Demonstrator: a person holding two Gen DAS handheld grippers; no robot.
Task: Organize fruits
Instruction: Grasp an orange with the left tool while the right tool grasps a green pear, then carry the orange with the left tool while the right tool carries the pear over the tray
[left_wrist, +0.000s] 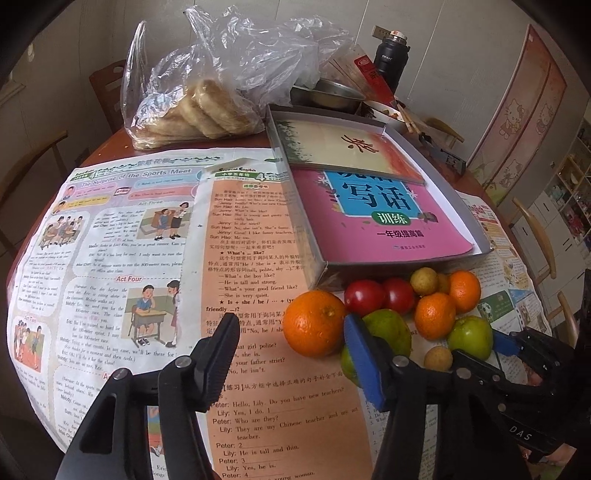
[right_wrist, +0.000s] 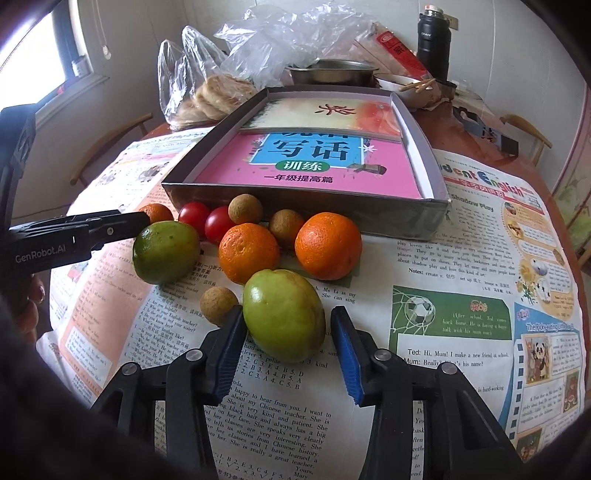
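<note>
The right gripper (right_wrist: 286, 328) is held low, jaws spread around a green fruit (right_wrist: 283, 314). The left gripper (left_wrist: 291, 343) is spread beside an orange (left_wrist: 314, 323), near the box (left_wrist: 325, 266) edge.

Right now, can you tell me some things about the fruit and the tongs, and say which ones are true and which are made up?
1. The right tongs are open with a green round fruit between the tips. True.
2. The grey cardboard box holds oranges. False: it holds a pink workbook and another book; the fruit lies on the printed newspaper in front of it.
3. Two small red tomatoes sit side by side near the box. True.
4. The left tongs grip the big orange. False: they are open, and the orange sits just past the tips.
5. The clear plastic bag holds round flatbreads. True.
</note>
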